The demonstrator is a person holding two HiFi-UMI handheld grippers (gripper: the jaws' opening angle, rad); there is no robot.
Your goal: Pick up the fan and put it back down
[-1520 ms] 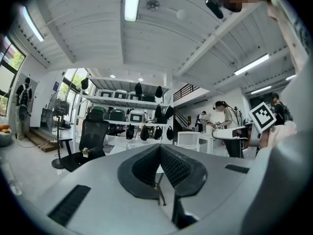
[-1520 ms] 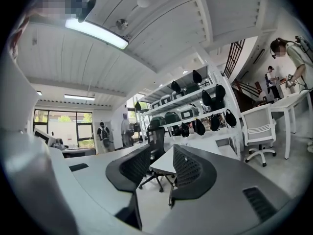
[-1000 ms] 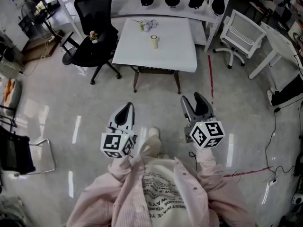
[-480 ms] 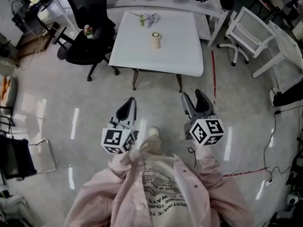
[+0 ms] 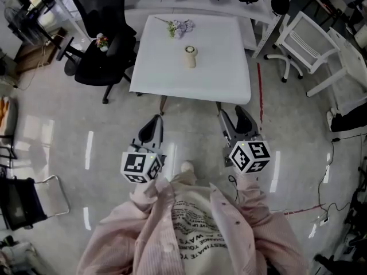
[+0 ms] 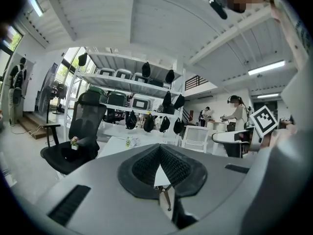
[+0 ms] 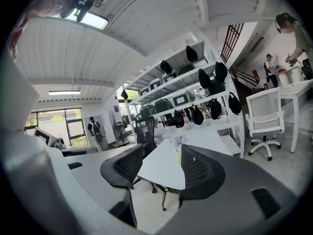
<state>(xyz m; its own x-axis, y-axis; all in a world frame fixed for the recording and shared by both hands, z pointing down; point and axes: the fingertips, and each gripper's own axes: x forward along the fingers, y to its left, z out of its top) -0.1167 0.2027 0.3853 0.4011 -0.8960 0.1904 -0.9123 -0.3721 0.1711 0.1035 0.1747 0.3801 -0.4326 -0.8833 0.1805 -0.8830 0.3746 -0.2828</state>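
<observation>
Head view puts the small cream fan (image 5: 190,57) upper centre on the white table (image 5: 218,67), with the left gripper (image 5: 151,125) below it closed and empty and the right gripper (image 5: 231,115) wide apart, holding nothing.

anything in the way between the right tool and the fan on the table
Nothing visible. The right tool, jaws apart and empty, hangs over the floor short of the table. Only bare white tabletop lies between the near edge and the fan. The flowers lie beyond it, toward the far edge.
</observation>
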